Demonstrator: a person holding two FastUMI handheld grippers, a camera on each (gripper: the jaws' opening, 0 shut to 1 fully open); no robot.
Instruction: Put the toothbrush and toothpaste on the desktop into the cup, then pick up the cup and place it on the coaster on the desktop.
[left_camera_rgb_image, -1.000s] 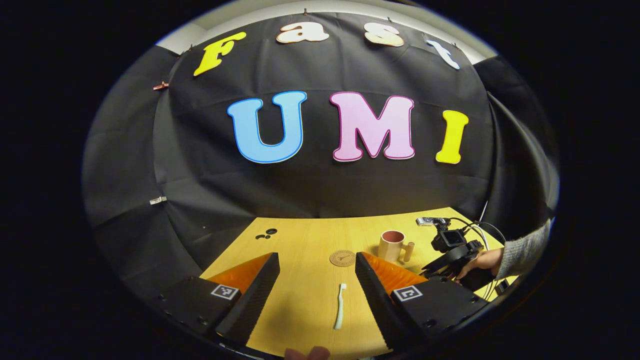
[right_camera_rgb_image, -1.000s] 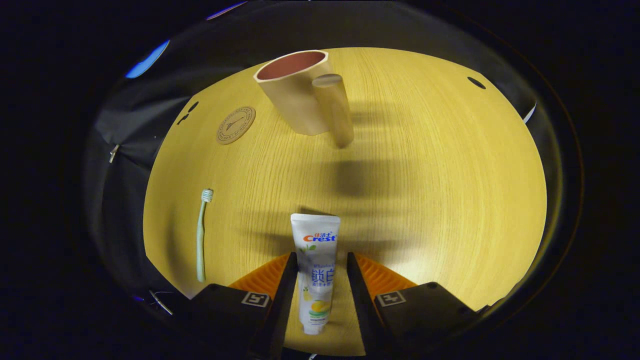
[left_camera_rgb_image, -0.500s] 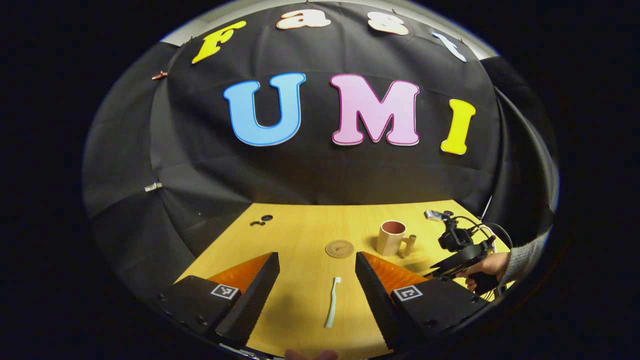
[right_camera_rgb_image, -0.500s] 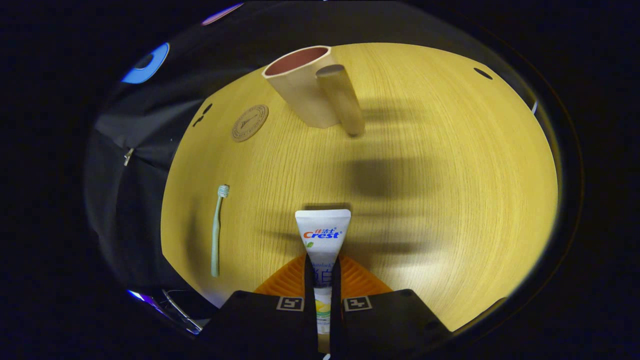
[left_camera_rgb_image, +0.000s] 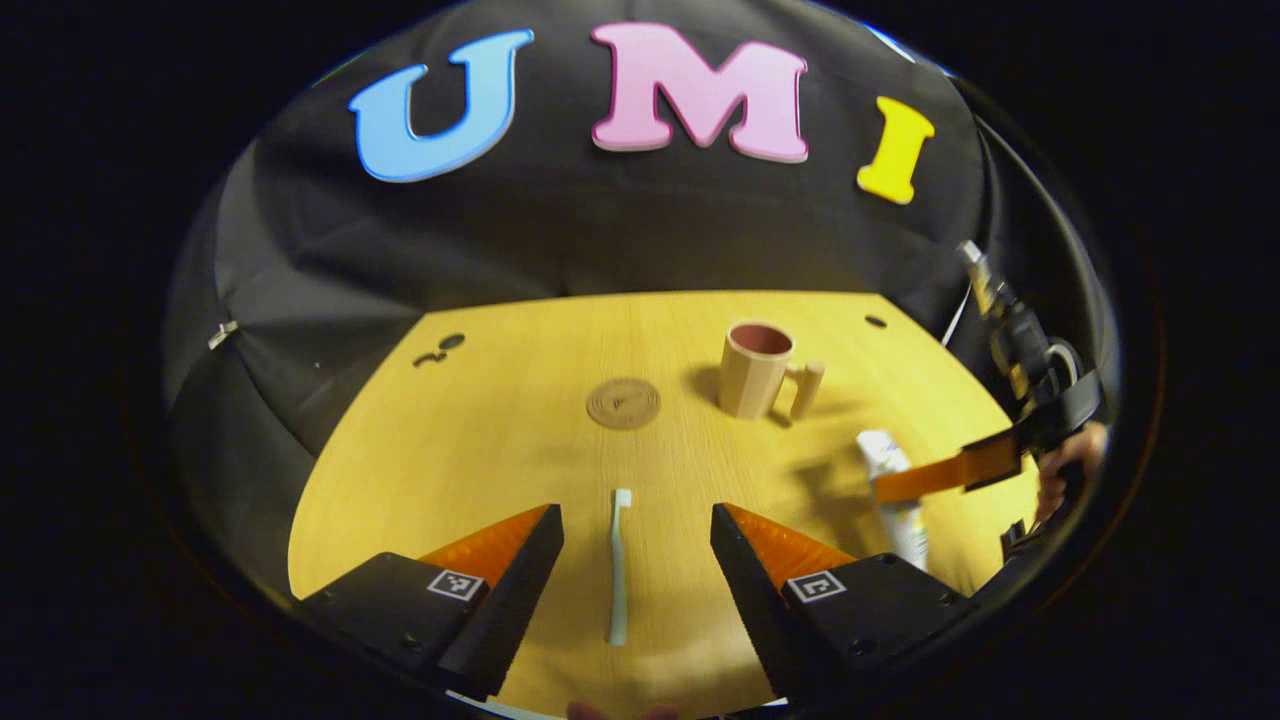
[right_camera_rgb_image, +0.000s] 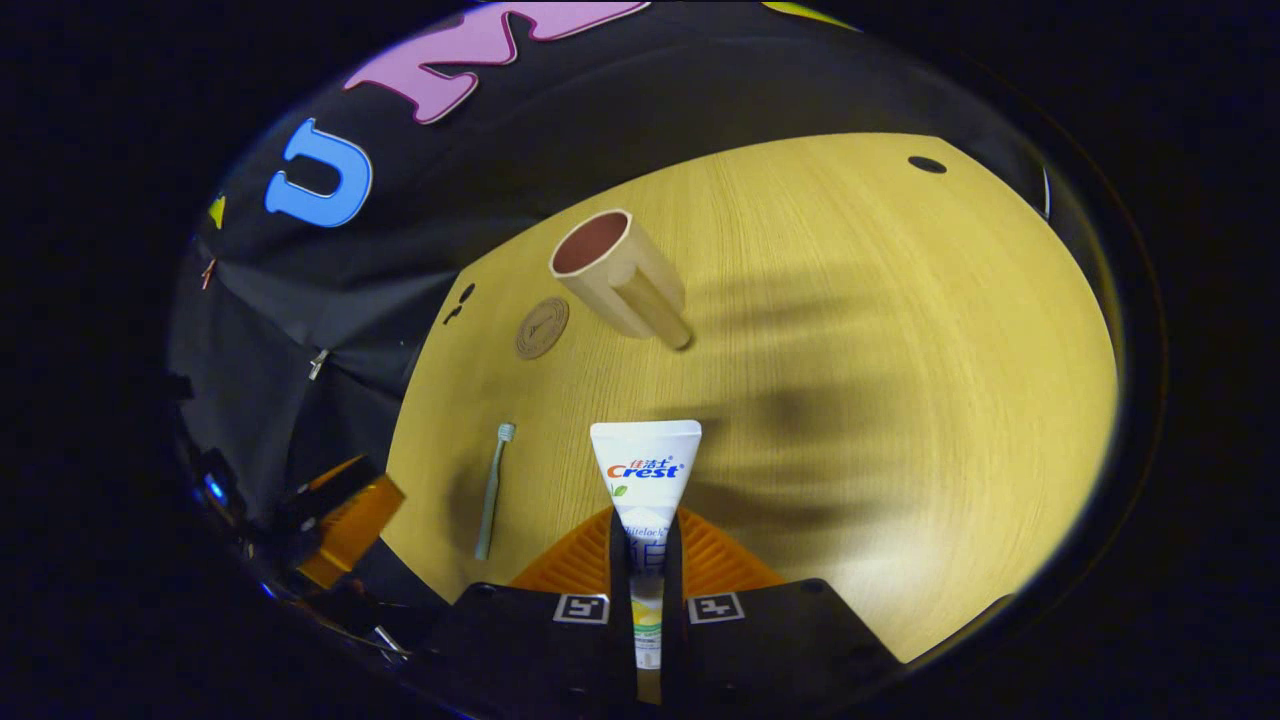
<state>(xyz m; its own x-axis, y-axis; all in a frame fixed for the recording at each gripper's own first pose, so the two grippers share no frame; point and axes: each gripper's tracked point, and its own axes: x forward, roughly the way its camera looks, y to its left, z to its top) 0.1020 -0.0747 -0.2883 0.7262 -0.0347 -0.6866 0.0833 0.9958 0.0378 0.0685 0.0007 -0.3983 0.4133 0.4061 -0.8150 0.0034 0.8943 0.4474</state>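
A pale green toothbrush (left_camera_rgb_image: 617, 565) lies flat on the wooden table (left_camera_rgb_image: 480, 440), lined up in the gap between my left gripper's (left_camera_rgb_image: 637, 530) open fingers. The beige cup (left_camera_rgb_image: 752, 370) with a peg handle stands upright farther back, right of the round coaster (left_camera_rgb_image: 623, 403). My right gripper (right_camera_rgb_image: 645, 545) is shut on the white toothpaste tube (right_camera_rgb_image: 645, 470), raised above the table, crimped end forward. In the right gripper view the cup (right_camera_rgb_image: 610, 270) and coaster (right_camera_rgb_image: 542, 327) sit ahead to the left, the toothbrush (right_camera_rgb_image: 492, 490) near the left gripper (right_camera_rgb_image: 340, 515).
The left gripper view shows the toothpaste (left_camera_rgb_image: 893, 490) held at the right by the right gripper (left_camera_rgb_image: 930, 480), with a hand (left_camera_rgb_image: 1065, 470) behind it. Small dark holes (left_camera_rgb_image: 440, 348) (right_camera_rgb_image: 927, 164) mark the table's far corners. Black cloth bounds the back and left edges.
My right gripper closed on the toothpaste and lifted it off the table. My left gripper tipped downward and moved over the toothbrush, which now lies centred between its fingers.
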